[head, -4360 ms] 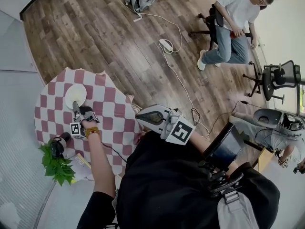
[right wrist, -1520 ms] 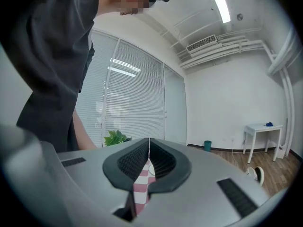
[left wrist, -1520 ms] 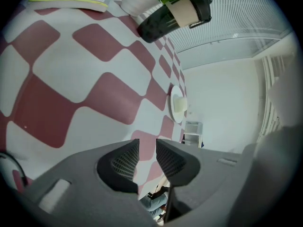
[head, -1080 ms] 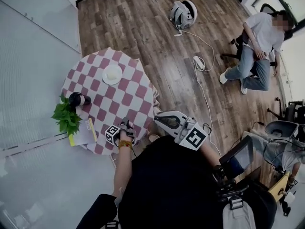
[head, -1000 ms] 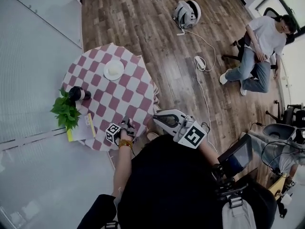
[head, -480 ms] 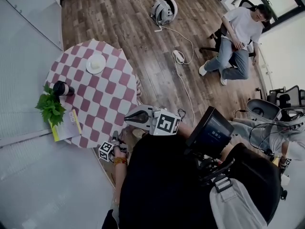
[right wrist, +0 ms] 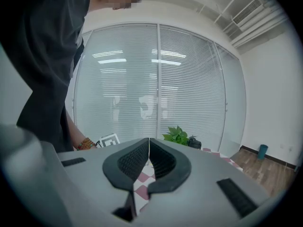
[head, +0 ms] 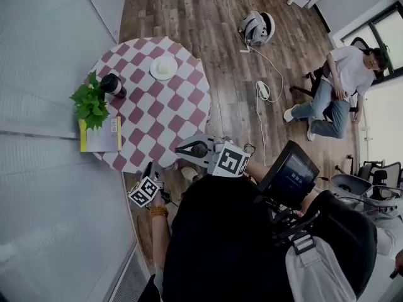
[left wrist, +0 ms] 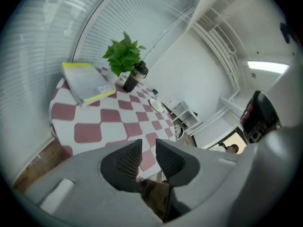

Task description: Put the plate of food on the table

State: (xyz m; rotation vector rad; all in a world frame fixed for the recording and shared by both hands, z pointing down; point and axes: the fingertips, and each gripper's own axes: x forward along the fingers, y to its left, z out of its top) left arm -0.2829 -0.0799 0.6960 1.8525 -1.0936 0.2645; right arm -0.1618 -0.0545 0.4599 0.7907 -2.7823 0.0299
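Wood flooring surrounds a small round table (head: 157, 119) covered in a red-and-white checked cloth and set close to a wall of blinds. The plate of food (head: 164, 68) already sits on the table, near the edge farthest from the person, with nothing touching it. A potted plant (head: 90, 102), a dark cup (head: 112, 85) just beside it and a yellow-edged book (head: 99, 135) fill the side by the blinds.

Both grippers are off the table's near edge, well apart from the plate. The left gripper (head: 153, 168) sits just beside the near rim and looks along the cloth. Its jaws stand a narrow gap apart with nothing between them but a glimpse of cloth. The right gripper (head: 182, 150) is at the person's front, its jaws pressed together and empty.

From the left jaws the plate lies ahead across the whole table, a little to the right. The left gripper therefore looks better lined up for any reach, though the task appears done.

The left gripper view shows the plate beyond the cup, small and far. The right gripper view shows the plant and cup but not the plate. Only the head view shows a person seated (head: 334, 87) across the room.
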